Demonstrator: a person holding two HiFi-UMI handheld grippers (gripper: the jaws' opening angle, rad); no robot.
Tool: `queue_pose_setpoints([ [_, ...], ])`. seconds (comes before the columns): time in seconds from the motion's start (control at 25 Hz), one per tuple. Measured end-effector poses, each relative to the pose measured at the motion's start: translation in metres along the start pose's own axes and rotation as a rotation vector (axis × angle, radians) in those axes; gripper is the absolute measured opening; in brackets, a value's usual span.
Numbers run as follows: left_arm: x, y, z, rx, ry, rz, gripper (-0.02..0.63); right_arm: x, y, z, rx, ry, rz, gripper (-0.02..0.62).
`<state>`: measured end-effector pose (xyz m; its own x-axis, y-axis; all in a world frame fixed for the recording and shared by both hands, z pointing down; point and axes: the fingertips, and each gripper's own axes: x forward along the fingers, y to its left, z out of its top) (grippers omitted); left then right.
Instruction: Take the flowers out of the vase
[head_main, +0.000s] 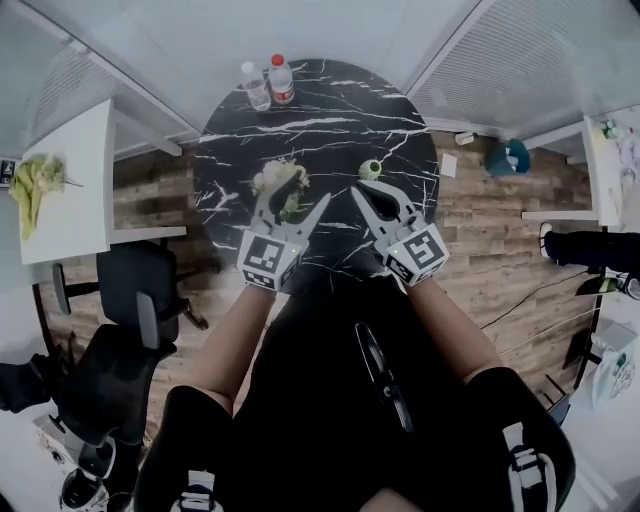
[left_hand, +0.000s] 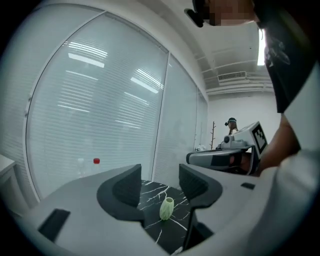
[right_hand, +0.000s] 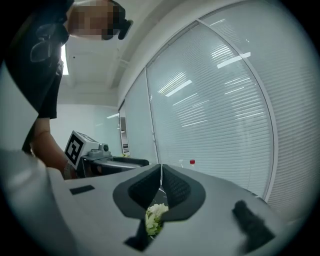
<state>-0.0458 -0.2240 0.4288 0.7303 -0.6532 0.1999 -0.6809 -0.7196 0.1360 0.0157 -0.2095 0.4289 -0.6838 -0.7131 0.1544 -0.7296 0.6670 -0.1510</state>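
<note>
Forearms, both bare, run up from the lower middle of the head view and draw toward each other over the near edge of a round table (head_main: 330, 110). It is a glossy black slab veined with white like marble.

Left of centre, the left gripper (head_main: 295, 197) is held out almost level above the tabletop. Its grey plastic fingers are splayed in a V. In the left gripper view (left_hand: 160, 172) the dark ribbed pads stand well apart with nothing between them but the table beyond.

Just above those fingertips in the head view are the flowers (head_main: 278, 178), a ruffled cream-white cluster with green leaves. They are out of the vase and appear to rest on the marble. Two clear plastic bottles (head_main: 268, 83), one red-capped, stand at the table's top edge.

Further right, apart from the flowers, the vase (head_main: 370, 170) stands upright. It is small, pale green, ribbed and egg-shaped.

Right of centre, the right gripper (head_main: 368, 190) angles up and leftward. In its own view the jaws (right_hand: 161, 167) are pressed together along a thin seam, and the flowers (right_hand: 156, 216) show through the gap beneath the pads.
</note>
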Motion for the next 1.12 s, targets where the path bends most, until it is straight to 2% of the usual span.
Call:
queue_pose_setpoints([
  [0.08,-0.006,-0.010,0.020,0.035,-0.035,-0.024,0.190,-0.006,0.007,0.015,0.000,-0.026,0.023,0.020],
  [0.2,-0.015,-0.023,0.041,0.049,-0.079,-0.054,0.146,-0.015,0.018,0.035,-0.008,-0.062,0.044,0.020],
  [0.32,-0.023,-0.031,0.057,0.038,-0.121,-0.078,0.071,-0.021,0.026,0.049,-0.036,-0.082,0.057,0.020],
  [0.44,-0.027,-0.036,0.069,0.047,-0.134,-0.085,0.029,-0.022,0.032,0.057,-0.070,-0.082,0.075,0.020],
  [0.6,-0.026,-0.039,0.078,0.066,-0.160,-0.080,0.014,-0.020,0.037,0.066,-0.093,-0.085,0.098,0.020],
  [0.92,-0.026,-0.049,0.077,0.066,-0.148,-0.109,0.012,-0.022,0.039,0.085,-0.133,-0.114,0.096,0.020],
  [1.12,-0.027,-0.056,0.083,0.085,-0.162,-0.125,0.012,-0.025,0.038,0.085,-0.102,-0.119,0.090,0.020],
])
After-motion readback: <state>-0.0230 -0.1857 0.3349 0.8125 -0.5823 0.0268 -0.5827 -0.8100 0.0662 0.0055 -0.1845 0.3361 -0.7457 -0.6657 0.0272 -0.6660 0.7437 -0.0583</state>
